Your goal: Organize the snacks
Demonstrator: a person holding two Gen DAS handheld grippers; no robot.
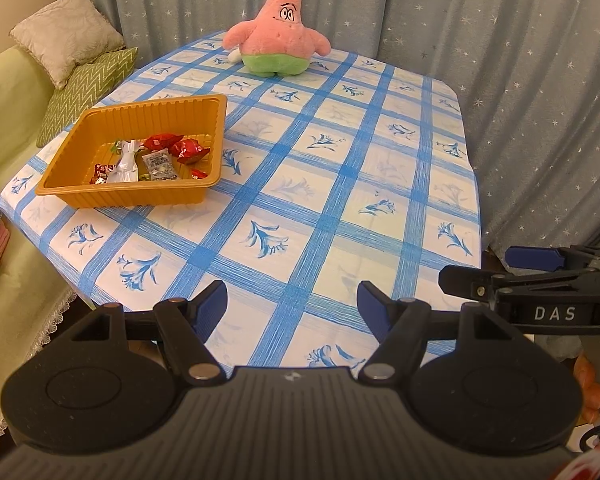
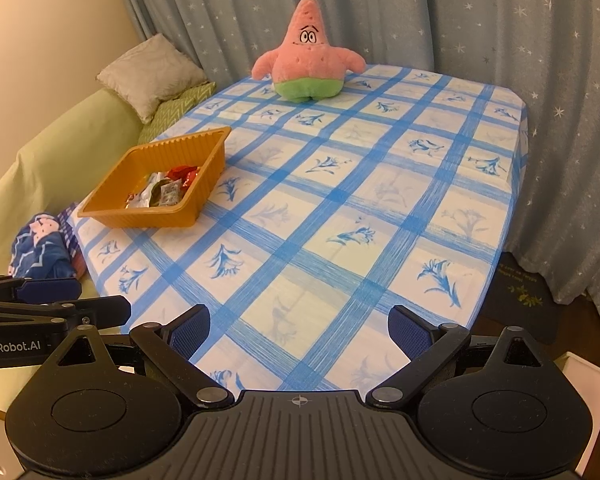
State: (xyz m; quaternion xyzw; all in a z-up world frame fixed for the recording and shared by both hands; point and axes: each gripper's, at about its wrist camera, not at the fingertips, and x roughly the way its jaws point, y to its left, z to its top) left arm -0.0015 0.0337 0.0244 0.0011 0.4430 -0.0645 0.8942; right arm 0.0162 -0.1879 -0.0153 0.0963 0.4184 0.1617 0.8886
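One orange tray (image 1: pixel 100 128); one pink plush star (image 1: pixel 278 30); two cushions (image 1: pixel 66 34); snack packets (image 1: pixel 162 158) overlapping, count uncertain.

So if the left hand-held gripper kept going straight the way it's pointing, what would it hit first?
Most likely the bare checked tablecloth. The left hand-held gripper is open, empty and angled down at the cloth; the orange tray lies off to its left, though depth is hard to judge.

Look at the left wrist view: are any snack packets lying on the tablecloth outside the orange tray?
No: every snack packet lies inside the orange tray.
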